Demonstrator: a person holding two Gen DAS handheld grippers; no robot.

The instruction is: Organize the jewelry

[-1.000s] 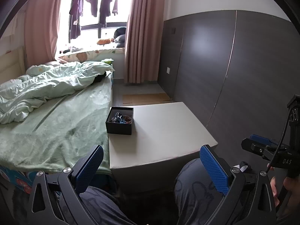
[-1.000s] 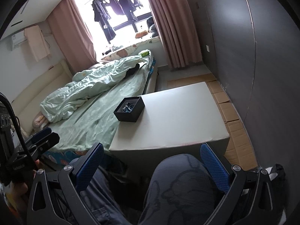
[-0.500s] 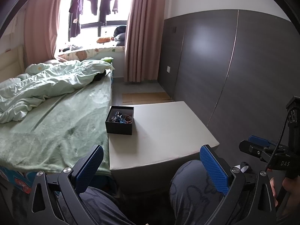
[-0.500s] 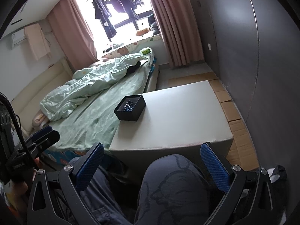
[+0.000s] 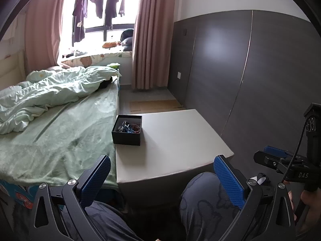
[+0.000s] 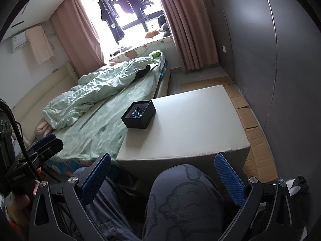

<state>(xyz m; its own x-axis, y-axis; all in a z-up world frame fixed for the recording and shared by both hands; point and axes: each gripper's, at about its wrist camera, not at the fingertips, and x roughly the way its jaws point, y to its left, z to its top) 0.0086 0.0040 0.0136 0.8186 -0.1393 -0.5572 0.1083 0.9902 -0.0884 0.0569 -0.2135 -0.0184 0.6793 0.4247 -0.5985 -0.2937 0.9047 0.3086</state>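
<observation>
A small black open box holding a tangle of jewelry stands at the far left edge of a white low table, beside the bed. It also shows in the right wrist view. My left gripper is open and empty, held low over my knees, well short of the table's near edge. My right gripper is also open and empty, low over my lap. The right gripper shows at the right edge of the left wrist view; the left gripper shows at the left of the right wrist view.
A bed with green sheets and a rumpled duvet lies directly left of the table. A dark grey wall panel runs along the right. Cardboard sheets cover the floor between table and wall. My knees are below the table's near edge.
Both views have shifted slightly; the table and box sit a little lower and nearer. Both grippers stay open and empty.
</observation>
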